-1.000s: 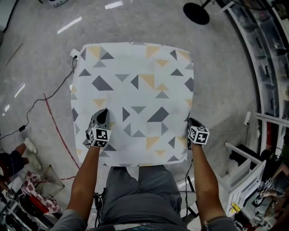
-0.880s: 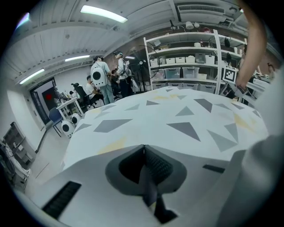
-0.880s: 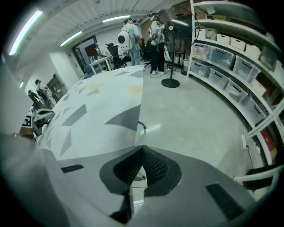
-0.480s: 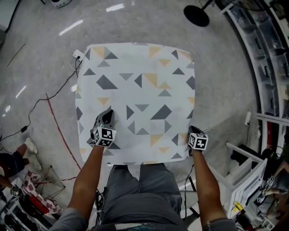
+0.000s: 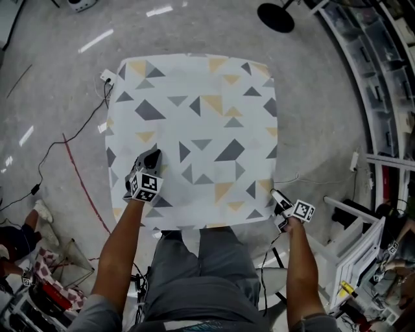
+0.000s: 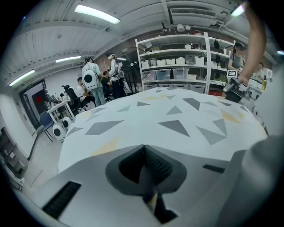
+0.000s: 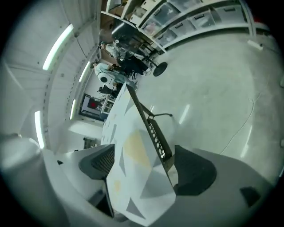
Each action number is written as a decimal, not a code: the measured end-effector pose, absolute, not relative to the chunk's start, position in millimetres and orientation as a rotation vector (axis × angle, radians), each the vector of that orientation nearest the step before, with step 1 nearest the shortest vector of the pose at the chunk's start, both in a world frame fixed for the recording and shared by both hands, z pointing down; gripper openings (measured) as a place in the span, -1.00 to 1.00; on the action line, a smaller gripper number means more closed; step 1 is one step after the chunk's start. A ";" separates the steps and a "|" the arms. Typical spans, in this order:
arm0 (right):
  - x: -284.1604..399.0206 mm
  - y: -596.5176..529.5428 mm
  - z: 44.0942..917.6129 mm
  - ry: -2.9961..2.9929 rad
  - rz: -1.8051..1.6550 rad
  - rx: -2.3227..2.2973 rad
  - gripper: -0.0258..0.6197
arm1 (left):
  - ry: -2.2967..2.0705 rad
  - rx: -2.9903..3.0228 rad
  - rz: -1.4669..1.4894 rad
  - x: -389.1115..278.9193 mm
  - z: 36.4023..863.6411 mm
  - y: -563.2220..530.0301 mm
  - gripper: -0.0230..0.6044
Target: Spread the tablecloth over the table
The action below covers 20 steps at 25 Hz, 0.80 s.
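Observation:
The white tablecloth [image 5: 194,130] with grey and yellow triangles lies flat over the whole square table. My left gripper [image 5: 154,155] rests on the cloth's near-left part with its jaws shut, pads meeting [image 6: 143,148]; the cloth [image 6: 177,115] stretches away ahead of it. My right gripper [image 5: 280,202] is at the near-right corner, rolled on its side. Its jaws are opening [image 7: 146,166]. The hanging cloth corner [image 7: 137,181] and the table's metal edge [image 7: 156,135] stand between the pads, which do not press on them.
Cables [image 5: 78,136] and a red line run over the floor left of the table. A black round stand base [image 5: 275,17] sits beyond the far edge. Shelving [image 5: 382,78] lines the right; a white frame [image 5: 353,253] stands near right. People [image 6: 91,82] stand far off.
My right gripper has let go of the cloth's near-right edge, opened, rolled over and drawn back off the corner. The left gripper has stayed on the cloth.

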State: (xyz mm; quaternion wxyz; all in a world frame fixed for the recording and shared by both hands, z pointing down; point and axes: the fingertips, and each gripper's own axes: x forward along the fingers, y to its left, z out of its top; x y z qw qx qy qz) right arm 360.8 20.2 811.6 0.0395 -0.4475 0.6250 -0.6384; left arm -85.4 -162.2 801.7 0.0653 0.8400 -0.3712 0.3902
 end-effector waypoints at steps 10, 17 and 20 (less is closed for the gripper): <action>340.6 79.5 818.6 2.004 -2.005 -1.481 -0.50 | -1.158 2.524 1.188 -85.2 801.6 -162.8 -0.93; 333.6 85.9 814.6 1.960 -2.036 -1.612 -0.61 | -1.111 2.509 1.180 -87.1 803.9 -162.8 -0.93; 330.8 86.7 815.3 1.952 -2.052 -1.658 -0.61 | -1.086 2.492 1.175 -90.2 805.6 -163.2 -0.93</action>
